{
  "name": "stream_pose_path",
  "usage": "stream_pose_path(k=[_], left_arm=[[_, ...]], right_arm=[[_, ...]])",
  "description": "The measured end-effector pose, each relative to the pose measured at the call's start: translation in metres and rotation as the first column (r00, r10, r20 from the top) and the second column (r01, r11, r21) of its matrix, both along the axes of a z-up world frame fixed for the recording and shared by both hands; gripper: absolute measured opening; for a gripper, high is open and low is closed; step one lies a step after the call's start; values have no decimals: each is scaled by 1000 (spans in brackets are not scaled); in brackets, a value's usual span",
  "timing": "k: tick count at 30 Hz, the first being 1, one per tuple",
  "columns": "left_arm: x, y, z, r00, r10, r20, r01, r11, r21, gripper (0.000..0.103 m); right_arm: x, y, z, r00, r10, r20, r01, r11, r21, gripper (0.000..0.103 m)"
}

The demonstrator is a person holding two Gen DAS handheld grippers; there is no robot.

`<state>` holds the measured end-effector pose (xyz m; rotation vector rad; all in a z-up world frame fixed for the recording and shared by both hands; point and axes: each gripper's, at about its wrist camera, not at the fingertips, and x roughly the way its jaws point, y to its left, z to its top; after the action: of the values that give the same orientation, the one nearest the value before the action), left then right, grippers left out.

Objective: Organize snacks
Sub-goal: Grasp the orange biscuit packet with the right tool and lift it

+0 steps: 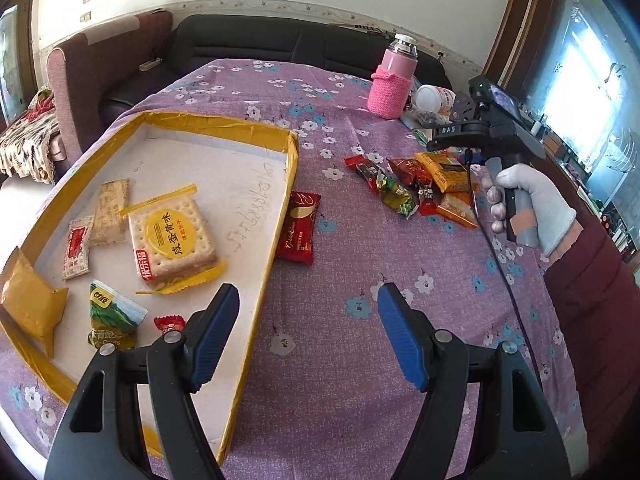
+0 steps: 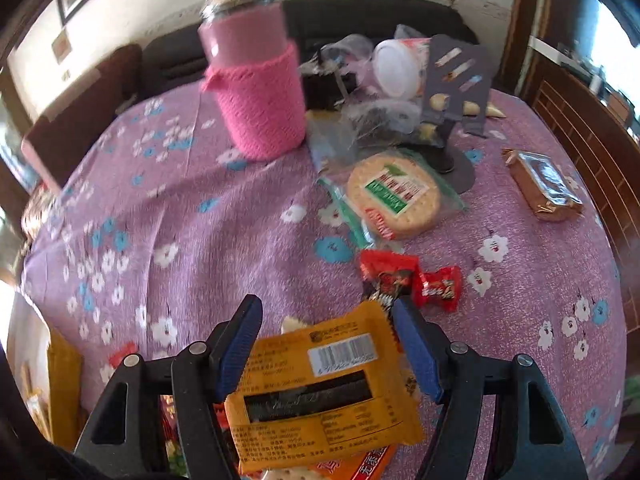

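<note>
A shallow yellow-edged box (image 1: pixel 280 200) lies on the purple flowered tablecloth and holds several snacks, among them a square cracker pack (image 1: pixel 172 236). A dark red snack packet (image 1: pixel 300 228) lies just outside its right wall. My left gripper (image 1: pixel 308 320) is open and empty, above the box's right edge. A pile of loose snacks (image 1: pixel 420 188) lies further right. My right gripper (image 2: pixel 328 340) hangs over that pile, jaws wide on either side of an orange packet (image 2: pixel 324 392); I cannot tell if they touch it. It also shows in the left wrist view (image 1: pixel 448 140).
A pink knit-covered bottle (image 2: pixel 256 92) stands at the back of the table beside a white jar (image 2: pixel 396 64) and a dark stand (image 2: pixel 452 92). A round cracker pack (image 2: pixel 396 196), a brown biscuit pack (image 2: pixel 544 184) and red candies (image 2: pixel 408 280) lie beyond the right gripper.
</note>
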<state>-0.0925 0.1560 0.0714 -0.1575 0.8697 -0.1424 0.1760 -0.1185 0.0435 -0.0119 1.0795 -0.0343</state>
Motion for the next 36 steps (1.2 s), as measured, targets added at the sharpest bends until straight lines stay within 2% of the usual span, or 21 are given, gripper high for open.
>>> stream_pose_path(k=[3,6,8,9,11,13,16,18,20,22,25,29,33,36], left_arm=[[2,6,0,1000,8,-1,-8,1000,-18,72],[5,9,-3,1000,5,-12,-6,999,-47,72],[6,10,-5,1000,1,-21,-3,998,-69,72],[7,10,-6,1000,0,-26,-2,997,-78,72],[8,8,-8,1000,-4,-30,1,996,-85,72],[8,4,-9,999,-12,-34,9,996,-87,72],[9,-6,-10,999,-36,-39,33,996,-83,71],[8,-10,-10,998,-45,-38,42,996,-75,72],[8,-11,-9,998,-42,-37,39,997,-73,72],[9,-10,-9,999,-31,-41,28,997,-77,72],[8,-9,-10,999,-21,-48,17,997,-78,72],[2,-8,-7,999,-23,-33,21,998,-57,72],[1,-11,-1,999,-41,-15,41,999,-33,72],[5,-14,2,998,-62,-6,62,998,-20,72]], right_arm=[[-17,13,-3,987,135,-92,-134,991,16,69],[-55,24,0,936,317,-153,-310,948,66,69],[-84,20,8,907,393,-149,-380,919,104,67],[-94,12,14,920,374,-114,-364,926,102,68],[-112,-18,30,970,243,-16,-240,965,103,71],[-130,-42,36,990,131,57,-137,984,117,74],[-152,-58,24,997,68,24,-72,954,291,74],[-167,-65,12,1000,-8,-19,15,926,378,74],[-186,-66,6,992,-120,-27,121,911,394,76],[-199,-57,-2,984,-177,-24,172,907,385,79],[-197,-37,-15,987,-154,-50,162,911,379,82],[-189,-8,-9,991,-130,-10,127,944,305,81],[-181,26,-11,997,-77,-11,78,982,170,82],[-183,40,-22,999,-42,-20,44,995,91,87]])
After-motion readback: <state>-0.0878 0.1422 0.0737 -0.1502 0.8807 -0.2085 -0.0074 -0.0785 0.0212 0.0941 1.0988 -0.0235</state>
